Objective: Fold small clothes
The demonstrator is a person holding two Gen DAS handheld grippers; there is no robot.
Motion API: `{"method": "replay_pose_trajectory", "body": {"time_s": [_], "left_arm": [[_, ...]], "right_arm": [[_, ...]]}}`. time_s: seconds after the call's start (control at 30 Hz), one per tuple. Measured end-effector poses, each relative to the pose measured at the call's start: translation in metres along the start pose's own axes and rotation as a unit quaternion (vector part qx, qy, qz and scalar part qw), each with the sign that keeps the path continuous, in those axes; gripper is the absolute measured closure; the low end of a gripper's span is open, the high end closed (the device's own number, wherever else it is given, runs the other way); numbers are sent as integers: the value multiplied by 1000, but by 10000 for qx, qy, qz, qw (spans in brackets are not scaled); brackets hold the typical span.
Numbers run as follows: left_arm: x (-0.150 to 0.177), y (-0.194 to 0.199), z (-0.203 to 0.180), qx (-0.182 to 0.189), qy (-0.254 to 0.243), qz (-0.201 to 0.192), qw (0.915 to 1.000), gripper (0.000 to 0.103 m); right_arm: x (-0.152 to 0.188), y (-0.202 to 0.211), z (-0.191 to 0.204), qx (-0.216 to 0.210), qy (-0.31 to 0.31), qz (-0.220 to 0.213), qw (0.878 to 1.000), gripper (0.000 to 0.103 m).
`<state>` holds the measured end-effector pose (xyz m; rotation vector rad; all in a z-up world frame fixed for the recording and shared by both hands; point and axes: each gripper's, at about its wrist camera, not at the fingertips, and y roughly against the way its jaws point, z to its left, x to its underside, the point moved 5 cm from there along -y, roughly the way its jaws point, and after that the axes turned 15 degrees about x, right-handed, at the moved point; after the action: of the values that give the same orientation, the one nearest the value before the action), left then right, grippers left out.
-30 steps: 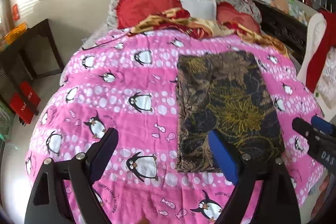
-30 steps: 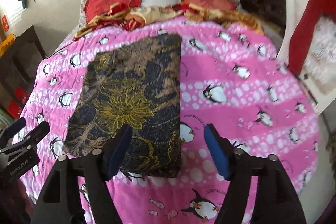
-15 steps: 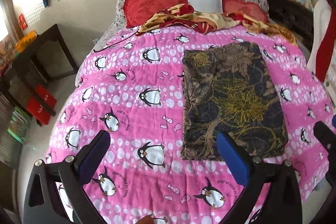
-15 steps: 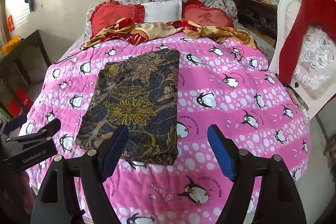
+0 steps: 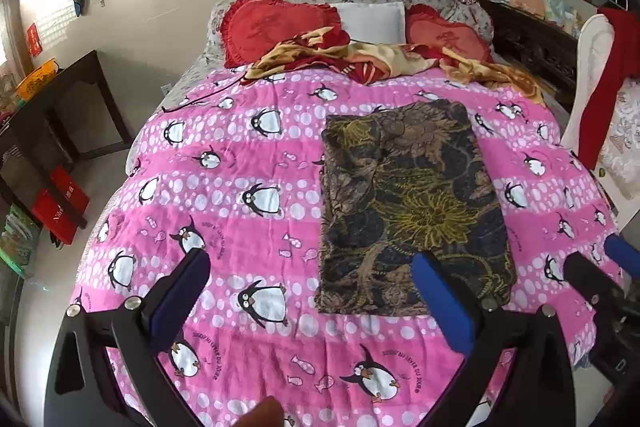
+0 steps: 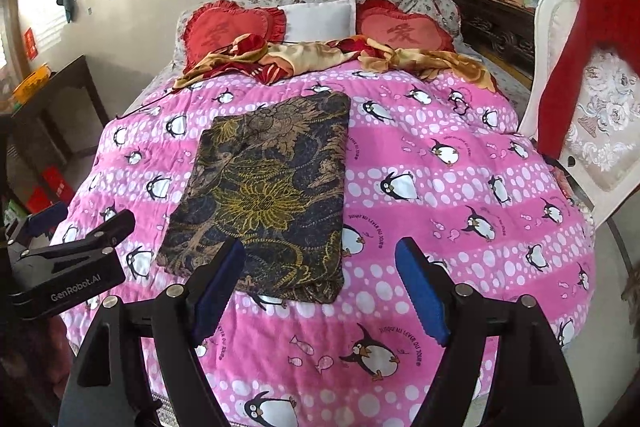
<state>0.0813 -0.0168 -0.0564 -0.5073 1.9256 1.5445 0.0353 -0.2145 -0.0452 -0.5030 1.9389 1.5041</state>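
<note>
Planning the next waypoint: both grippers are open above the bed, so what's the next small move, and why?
Probably lower the right gripper to the near edge of the dark floral cloth: it lies flat as a folded rectangle on the pink quilt, and the left gripper hangs open too, gripping nothing.

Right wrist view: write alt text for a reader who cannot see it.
A dark floral garment, folded into a flat rectangle, lies on a pink penguin-print quilt covering a bed. The open right gripper hangs above its near edge, holding nothing; the left gripper shows at the frame's left. Red pillows sit at the headboard.
</note>
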Motion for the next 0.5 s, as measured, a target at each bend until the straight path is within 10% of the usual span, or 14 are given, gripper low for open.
{"method": "replay_pose_trajectory", "body": {"time_s": [0.5], "left_arm": [[-3, 0, -6, 345, 11, -72, 9994, 0]], "right_arm": [[-3, 0, 6, -42, 78, 18, 10000, 40]]}}
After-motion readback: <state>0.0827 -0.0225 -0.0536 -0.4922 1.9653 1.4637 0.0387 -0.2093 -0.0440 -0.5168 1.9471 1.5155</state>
